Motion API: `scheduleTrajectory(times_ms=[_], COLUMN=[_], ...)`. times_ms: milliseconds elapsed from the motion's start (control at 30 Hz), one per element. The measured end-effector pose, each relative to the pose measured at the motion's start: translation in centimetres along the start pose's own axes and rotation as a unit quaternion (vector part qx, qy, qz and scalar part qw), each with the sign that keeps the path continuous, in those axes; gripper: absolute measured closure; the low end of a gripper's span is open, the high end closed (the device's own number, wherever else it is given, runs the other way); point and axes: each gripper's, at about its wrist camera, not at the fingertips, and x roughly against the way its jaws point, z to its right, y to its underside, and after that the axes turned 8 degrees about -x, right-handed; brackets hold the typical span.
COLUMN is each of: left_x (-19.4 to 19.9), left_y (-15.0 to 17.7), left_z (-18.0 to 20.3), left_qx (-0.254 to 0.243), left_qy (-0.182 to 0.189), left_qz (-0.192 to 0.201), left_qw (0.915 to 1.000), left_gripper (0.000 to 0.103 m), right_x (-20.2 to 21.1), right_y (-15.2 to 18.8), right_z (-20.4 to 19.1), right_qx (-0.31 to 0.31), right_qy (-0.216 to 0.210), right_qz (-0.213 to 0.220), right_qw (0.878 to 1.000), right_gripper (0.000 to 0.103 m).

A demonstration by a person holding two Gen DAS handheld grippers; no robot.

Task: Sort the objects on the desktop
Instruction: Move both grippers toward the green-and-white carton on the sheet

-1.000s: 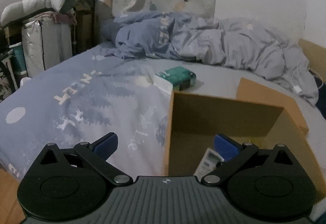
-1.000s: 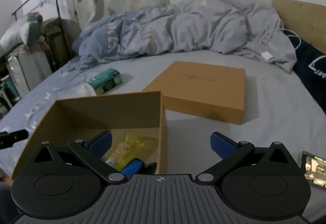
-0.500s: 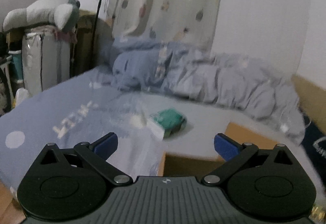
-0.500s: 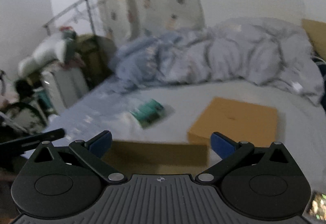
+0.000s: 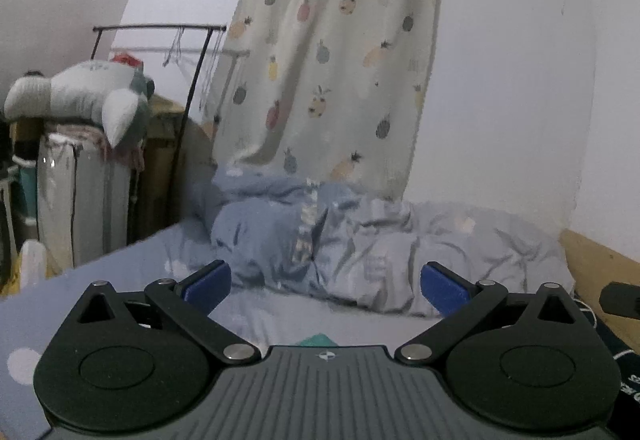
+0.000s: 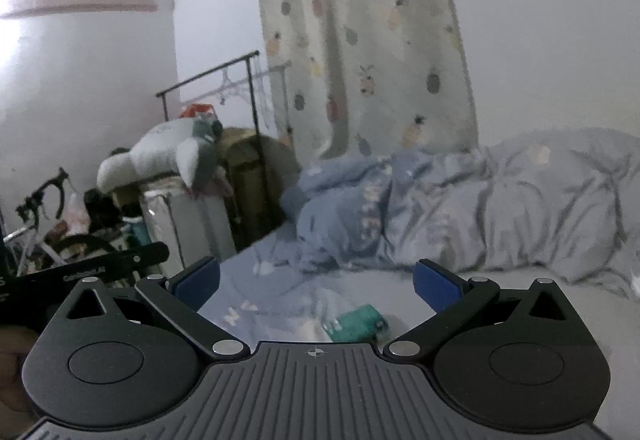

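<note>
Both grippers point up toward the far wall above the bed. My left gripper [image 5: 326, 284] is open with nothing between its blue fingertips. My right gripper [image 6: 316, 280] is open and empty too. A green tissue pack [image 6: 356, 324] lies on the blue bedsheet [image 6: 276, 304], just above the right gripper's body; only its top edge [image 5: 318, 340] peeks over the left gripper's body. The brown box and its lid are out of both views.
A crumpled blue-grey duvet [image 5: 360, 256] is heaped at the back of the bed under a pineapple-print curtain [image 5: 332, 72]. A plush toy [image 6: 168, 156] rests on a storage stack beside a clothes rack [image 5: 160, 28] at left. The other gripper's edge [image 6: 92, 272] shows at left.
Both grippers have tilted upward and lifted away from the open brown box, which has dropped out of view. The fingers stayed open throughout.
</note>
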Motion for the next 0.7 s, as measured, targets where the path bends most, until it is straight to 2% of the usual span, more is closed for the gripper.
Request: scheduleTrajectory(times_ms=[167, 300, 467, 700], left_x=[-2.9, -6.3, -7.9, -13.1], left_y=[0.1, 1.6, 3.1, 6.3], left_z=[-0.3, -0.6, -1.9, -3.4], left_qx=[-0.016, -0.024, -0.010, 0.018], left_qy=[-0.007, -0.008, -0.007, -0.006], left_qz=[-0.006, -0.030, -0.068, -0.122], left_qw=[0.9998, 0.9992, 0.9976, 0.9923], left_gripper=[0.000, 0.000, 0.000, 0.000], right_x=[-2.7, -5.9, -9.8, -15.8], right_y=[-2.2, -2.1, -1.8, 1.6], right_z=[-0.3, 0.4, 2.4, 4.9], right_qx=[-0.001, -0.017, -0.052, -0.059], right_qy=[-0.010, -0.007, -0.015, -0.010], right_qz=[-0.001, -0.023, -0.049, -0.093], right_qw=[1.000, 1.000, 0.997, 0.994], right_gripper=[0.000, 0.000, 0.000, 0.000])
